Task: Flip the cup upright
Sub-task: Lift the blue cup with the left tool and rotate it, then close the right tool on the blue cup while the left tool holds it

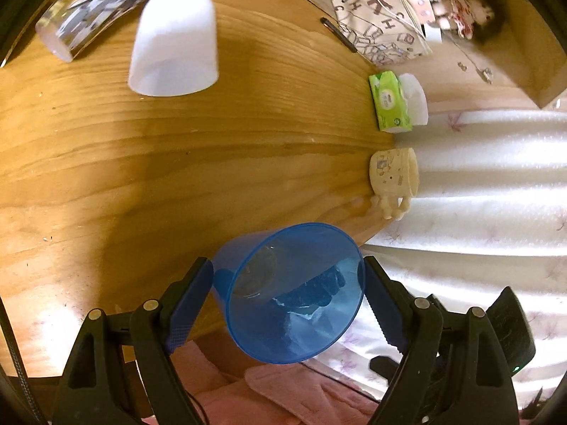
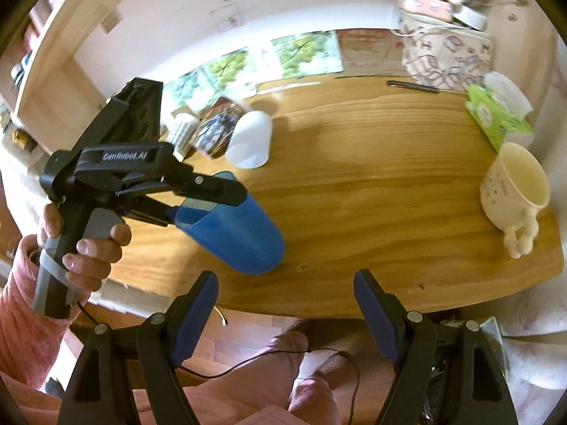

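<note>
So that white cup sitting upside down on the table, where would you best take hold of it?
Around its straight lower wall, a finger on each side, coming in level from the table's near edge. The white cup stands mouth-down with a rounded top that would likely slip, and the free right gripper is open; the left holds the blue cup.

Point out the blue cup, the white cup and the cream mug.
blue cup (image 1: 294, 294): left wrist view, on its open mouth, between the claw fingers.
white cup (image 1: 175, 42): left wrist view, on its side wall, standing mouth down.
cream mug (image 2: 514, 184): right wrist view, on its inner wall near the rim.
</note>
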A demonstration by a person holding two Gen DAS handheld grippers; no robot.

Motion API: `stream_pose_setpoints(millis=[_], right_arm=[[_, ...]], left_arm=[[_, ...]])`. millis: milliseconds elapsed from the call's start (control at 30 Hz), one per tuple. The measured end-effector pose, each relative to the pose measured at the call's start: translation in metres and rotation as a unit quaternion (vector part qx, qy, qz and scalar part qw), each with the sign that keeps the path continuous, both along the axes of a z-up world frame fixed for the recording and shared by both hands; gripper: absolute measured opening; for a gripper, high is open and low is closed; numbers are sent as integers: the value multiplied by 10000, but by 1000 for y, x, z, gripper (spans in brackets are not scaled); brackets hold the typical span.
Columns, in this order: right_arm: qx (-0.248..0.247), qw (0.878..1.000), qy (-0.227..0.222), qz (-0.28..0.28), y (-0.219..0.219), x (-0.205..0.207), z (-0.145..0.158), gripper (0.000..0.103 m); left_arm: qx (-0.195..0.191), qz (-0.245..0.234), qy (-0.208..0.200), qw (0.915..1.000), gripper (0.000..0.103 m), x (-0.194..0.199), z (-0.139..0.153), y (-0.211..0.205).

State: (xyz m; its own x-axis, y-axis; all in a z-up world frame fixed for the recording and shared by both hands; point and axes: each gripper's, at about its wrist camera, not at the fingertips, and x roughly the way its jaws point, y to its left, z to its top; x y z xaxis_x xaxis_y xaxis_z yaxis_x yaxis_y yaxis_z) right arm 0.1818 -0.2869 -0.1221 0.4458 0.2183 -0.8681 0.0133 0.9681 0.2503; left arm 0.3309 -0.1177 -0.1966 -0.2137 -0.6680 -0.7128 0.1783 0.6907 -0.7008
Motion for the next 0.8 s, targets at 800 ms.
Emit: stream_pose_setpoints(millis=[800], right_arm=[[-339, 9967, 61, 733, 54, 75, -25, 79]], left_arm=[[-201, -152, 531, 9983, 86, 77, -34, 31]])
